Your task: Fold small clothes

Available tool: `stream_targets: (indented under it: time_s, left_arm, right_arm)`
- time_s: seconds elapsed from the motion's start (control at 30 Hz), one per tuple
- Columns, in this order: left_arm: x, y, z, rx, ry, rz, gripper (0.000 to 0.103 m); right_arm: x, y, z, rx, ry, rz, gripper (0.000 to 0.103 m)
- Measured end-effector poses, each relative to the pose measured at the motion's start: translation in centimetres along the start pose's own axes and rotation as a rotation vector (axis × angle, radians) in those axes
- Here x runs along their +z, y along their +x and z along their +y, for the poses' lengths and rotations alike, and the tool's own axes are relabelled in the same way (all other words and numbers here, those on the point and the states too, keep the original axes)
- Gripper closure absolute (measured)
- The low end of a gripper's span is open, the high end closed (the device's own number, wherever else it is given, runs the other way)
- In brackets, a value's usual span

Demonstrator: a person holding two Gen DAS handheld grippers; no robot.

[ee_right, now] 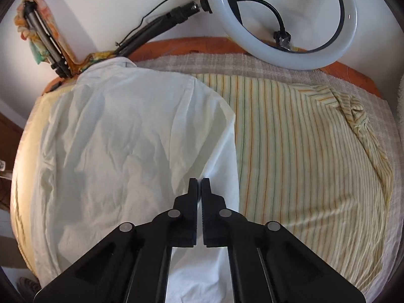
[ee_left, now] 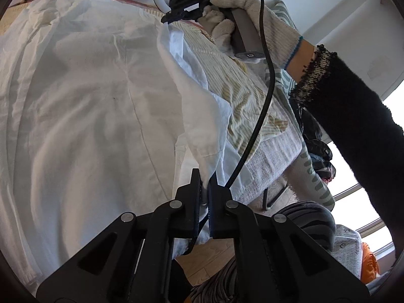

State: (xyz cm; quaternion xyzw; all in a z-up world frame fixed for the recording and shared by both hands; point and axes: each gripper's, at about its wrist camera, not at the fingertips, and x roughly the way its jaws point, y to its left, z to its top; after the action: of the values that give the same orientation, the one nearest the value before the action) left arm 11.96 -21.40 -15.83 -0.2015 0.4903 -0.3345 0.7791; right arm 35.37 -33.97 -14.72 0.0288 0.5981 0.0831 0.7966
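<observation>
Left gripper (ee_left: pixel 205 176): jaws clamped on white shirt (ee_left: pixel 88 88) edge | Right gripper (ee_right: pixel 199 183): jaws closed, seemingly pinching shirt fabric | Striped cloth (ee_right: pixel 303 139) right of the jaws.

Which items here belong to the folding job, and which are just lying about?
In the job:
white shirt
left gripper, shut on its edge
right gripper, shut on the shirt

Lying about:
striped cloth underneath
ring light
black cable

Both wrist views close above, angled down, sharing white shirt (ee_left: pixel 88 96).
</observation>
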Motion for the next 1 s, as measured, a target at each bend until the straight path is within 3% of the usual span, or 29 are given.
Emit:
stream_targets:
  time_s: [0.2,0.33,0.47,0.57,0.63,0.7,0.73,0.9,1.0]
  left_arm:
    - [-0.3,-1.2,0.3,-0.103,-0.084,-0.008,0.101]
    - [-0.3,-0.9,1.2,-0.132,-0.139,-0.011,0.101]
    - [-0.7,-0.5,2.7,-0.096,-0.193,0.004,0.101]
    - [-0.7,-0.7,3.0,-0.050,-0.199,0.013,0.100]
    - [-0.6,-1.2,2.7,-0.020,-0.172,0.011,0.093]
    - [-0.6,-1.9,2.3,0.016,-0.135,0.008,0.074]
    - [-0.7,-2.3,2.0,0.036,-0.111,0.000,0.072]
    - [-1.1,-4.5,1.3,0.098,-0.045,-0.029,0.071]
    - [-1.0,-5.8,1.0,0.103,-0.029,-0.052,0.071]
  right_arm:
    - [0.7,-3.7,4.3,0.041,-0.152,-0.101,0.103]
    - [1.3,-1.9,8.0,0.026,-0.266,-0.080,0.103]
    - [1.0,1.7,10.2,-0.015,-0.326,-0.043,0.103]
    - [0.4,3.9,10.3,0.009,-0.335,0.007,0.102]
    - [0.3,3.9,9.5,0.029,-0.306,0.018,0.097]
    - [0.1,2.3,8.3,0.050,-0.262,-0.007,0.091]
    - [0.0,1.0,7.6,0.069,-0.242,-0.029,0.089]
    - [-3.2,-7.3,3.9,0.112,-0.170,-0.139,0.088]
    - [-7.3,-11.0,1.6,0.151,-0.101,-0.169,0.088]
